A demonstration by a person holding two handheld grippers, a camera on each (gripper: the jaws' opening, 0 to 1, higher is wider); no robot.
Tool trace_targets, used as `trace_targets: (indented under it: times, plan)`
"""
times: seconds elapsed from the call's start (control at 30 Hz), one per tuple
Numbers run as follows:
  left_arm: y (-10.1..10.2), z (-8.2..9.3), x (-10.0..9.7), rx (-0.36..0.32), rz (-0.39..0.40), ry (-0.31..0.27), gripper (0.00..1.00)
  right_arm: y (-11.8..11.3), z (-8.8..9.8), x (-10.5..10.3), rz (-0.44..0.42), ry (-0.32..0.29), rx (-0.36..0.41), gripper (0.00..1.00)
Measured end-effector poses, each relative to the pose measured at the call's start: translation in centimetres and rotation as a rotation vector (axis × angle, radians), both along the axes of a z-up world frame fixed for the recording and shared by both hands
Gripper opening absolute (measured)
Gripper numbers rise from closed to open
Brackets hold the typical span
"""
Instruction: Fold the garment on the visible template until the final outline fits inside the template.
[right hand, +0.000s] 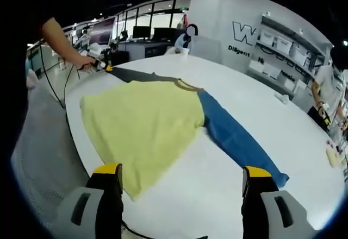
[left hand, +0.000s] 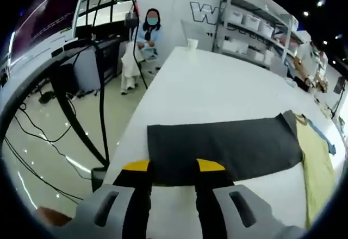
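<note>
The garment is a yellow t-shirt (right hand: 142, 127) with a blue panel (right hand: 239, 141) running out from under its collar toward the near right; it lies flat on a white table (right hand: 261, 108). In the right gripper view its body spreads across the left-centre of the table, one corner reaching down just beside the left yellow-tipped jaw. Beyond the collar, a dark grey sheet (right hand: 136, 76), probably the template, stretches toward the far left edge of the table.

The right gripper (right hand: 185, 182) hangs above the near edge with its jaws spread wide and nothing between them.

At the far left of that view a person's hand holds the left gripper (right hand: 100, 64) at the end of the dark sheet. In the left gripper view, the left gripper (left hand: 173, 168) has its jaws set close together at the near edge of the dark grey sheet (left hand: 223, 146); whether they pinch the fabric I cannot tell. The yellow t-shirt (left hand: 315, 168) lies at the right end.

Farther back, a seated person (left hand: 144, 43) is beside the table and storage shelves (left hand: 255, 24) line the wall.
</note>
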State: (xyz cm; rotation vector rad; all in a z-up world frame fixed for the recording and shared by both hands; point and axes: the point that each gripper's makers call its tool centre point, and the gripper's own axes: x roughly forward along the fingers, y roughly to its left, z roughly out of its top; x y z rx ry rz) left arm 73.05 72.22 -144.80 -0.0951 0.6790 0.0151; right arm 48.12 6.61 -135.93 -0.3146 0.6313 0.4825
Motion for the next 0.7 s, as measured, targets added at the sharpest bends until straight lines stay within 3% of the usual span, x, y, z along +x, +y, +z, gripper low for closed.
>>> trace_targets:
  times: [0.07, 0.1, 0.23, 0.33, 0.7]
  plan:
    - [0.5, -0.3, 0.0, 0.087, -0.041, 0.021, 0.19, -0.1, 0.0, 0.0, -0.006, 0.002, 0.001, 0.89]
    - [0.4, -0.1, 0.4, 0.136, -0.089, 0.000, 0.17, -0.1, 0.0, -0.1, -0.008, 0.003, 0.000, 0.89]
    - [0.2, -0.2, 0.4, 0.117, -0.076, 0.009, 0.13, -0.4, -0.1, -0.2, -0.015, 0.007, -0.002, 0.89]
    - [0.2, -0.2, 0.1, 0.136, -0.083, 0.027, 0.02, -0.5, -0.2, -0.3, -0.020, 0.011, -0.003, 0.89]
    - [-0.4, 0.5, -0.8, 0.118, -0.074, 0.040, 0.00, -0.6, -0.2, -0.1, -0.023, 0.007, 0.002, 0.89]
